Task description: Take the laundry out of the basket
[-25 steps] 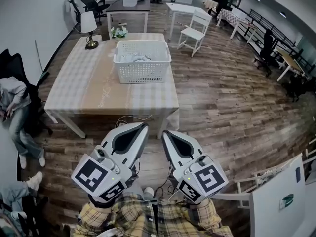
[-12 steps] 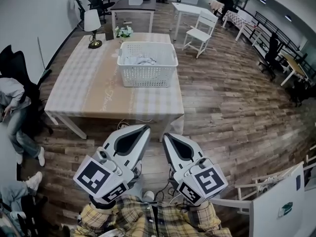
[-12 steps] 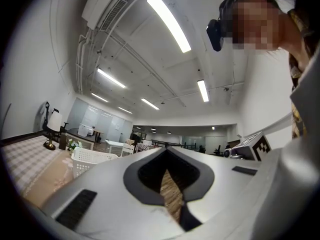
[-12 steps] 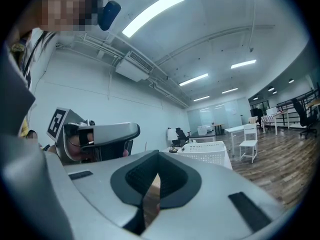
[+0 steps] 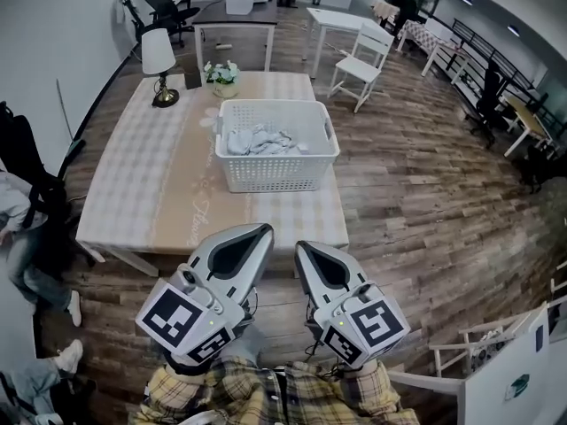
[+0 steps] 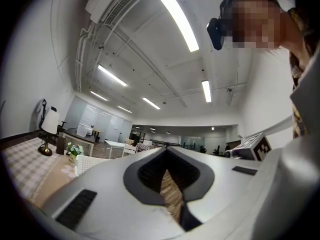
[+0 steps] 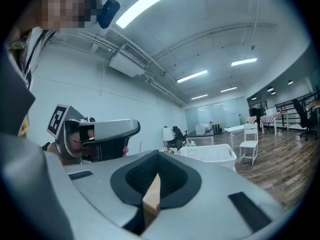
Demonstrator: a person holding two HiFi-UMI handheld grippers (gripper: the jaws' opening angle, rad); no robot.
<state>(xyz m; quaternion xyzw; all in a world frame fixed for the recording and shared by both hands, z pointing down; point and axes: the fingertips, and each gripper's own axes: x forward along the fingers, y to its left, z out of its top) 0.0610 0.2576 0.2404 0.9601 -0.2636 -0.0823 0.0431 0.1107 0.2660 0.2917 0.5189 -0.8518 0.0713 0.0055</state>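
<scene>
L gripper (image 5: 262,230) & R gripper (image 5: 301,247) held closed, nothing gripped, short of checked table (image 5: 151,184); basket (image 5: 276,168) w/ laundry (image 5: 257,140) seen on it, wood floor (image 5: 416,211) around

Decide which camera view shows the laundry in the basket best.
The head view: it looks down into the white basket, so the laundry lies in plain sight. The right gripper view shows only the basket's side wall, the left gripper view just a corner of it; neither shows the laundry.

Wood-plank floor (image 5: 416,202), checked-cloth table (image 5: 133,193), table lamp (image 5: 159,60), white chair (image 5: 365,50), white walls (image 5: 62,25), ceiling strip lights (image 6: 177,19)
</scene>
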